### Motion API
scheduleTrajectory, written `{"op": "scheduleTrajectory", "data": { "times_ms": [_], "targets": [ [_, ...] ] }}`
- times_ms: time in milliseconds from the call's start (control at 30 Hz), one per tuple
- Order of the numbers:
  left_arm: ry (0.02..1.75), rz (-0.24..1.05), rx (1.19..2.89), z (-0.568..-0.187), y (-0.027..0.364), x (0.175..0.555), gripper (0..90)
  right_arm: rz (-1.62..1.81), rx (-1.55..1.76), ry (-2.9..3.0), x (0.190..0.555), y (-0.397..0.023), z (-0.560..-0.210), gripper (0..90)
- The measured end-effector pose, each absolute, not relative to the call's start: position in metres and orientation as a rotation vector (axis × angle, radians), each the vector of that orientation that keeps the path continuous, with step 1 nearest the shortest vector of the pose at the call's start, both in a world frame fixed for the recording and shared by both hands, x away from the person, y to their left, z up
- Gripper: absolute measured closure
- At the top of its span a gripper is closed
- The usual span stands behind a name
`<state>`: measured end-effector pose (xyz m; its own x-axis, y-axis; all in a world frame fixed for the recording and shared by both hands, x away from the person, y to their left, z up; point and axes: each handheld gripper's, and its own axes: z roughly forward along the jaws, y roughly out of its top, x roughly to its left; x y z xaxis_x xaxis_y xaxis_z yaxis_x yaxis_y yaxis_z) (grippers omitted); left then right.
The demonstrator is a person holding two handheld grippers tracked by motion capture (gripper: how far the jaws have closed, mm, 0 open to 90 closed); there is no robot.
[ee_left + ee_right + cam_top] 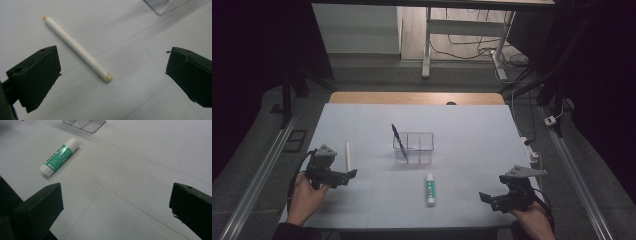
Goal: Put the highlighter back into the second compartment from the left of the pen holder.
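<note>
We see a table (472, 125) covered by a pale sheet, filling the middle of the high view, with a strip of bare wood along its far edge.

Near the centre of that view stands a clear plastic organiser (413, 148) split into compartments. A blue pen (398, 140) leans tilted in its left compartment, the upper end pointing toward the upper left of the frame. A corner of the organiser also shows at the top of each gripper view.

At the lower left of the high view we find the left gripper (347, 175), held in a hand (307, 197) that comes in from the bottom edge. Its jaws are spread wide, and nothing lies between them. At the lower right, the right gripper (486, 198) sits in the other hand (532, 220); its jaws are likewise wide apart, over bare sheet.

Below the organiser, in the lower middle of the high view, a glue stick (430, 189) with a green label lies flat. In the right gripper view it is in the upper left, well clear of both jaws.

A thin white stick with tan ends (347, 155), perhaps chalk, lies on the sheet just above the left gripper. In the left gripper view it runs diagonally from the upper left toward the centre, ahead of the open jaws and touching neither.
</note>
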<state>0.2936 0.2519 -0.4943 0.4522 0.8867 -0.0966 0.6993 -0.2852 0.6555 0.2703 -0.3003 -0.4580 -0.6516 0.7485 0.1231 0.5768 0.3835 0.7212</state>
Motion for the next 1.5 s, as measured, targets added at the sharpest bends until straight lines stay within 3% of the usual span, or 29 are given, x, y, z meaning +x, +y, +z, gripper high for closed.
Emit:
{"op": "scheduleTrajectory", "data": {
  "times_ms": [967, 1067, 1267, 1500],
  "targets": [
    [1.515, 0.357, 2.168, -0.519, 0.254, 0.385, 2.2, 1.12, 1.187, 2.436, 0.271, -0.3, -0.459, 0.0],
    [1.553, 0.368, 2.171, -0.521, 0.256, 0.391, 6.5, 1.124, 1.182, 2.44, 0.271, -0.3, -0.459, 0.0],
    [1.589, 0.318, 2.163, -0.521, 0.259, 0.397, 27.8, 1.129, 1.183, 2.442, 0.271, -0.301, -0.459, 0.0],
    [1.594, 0.314, 2.208, -0.521, 0.256, 0.399, 45.3, 1.13, 1.173, 2.447, 0.271, -0.301, -0.459, 0.0]
  ]
}}
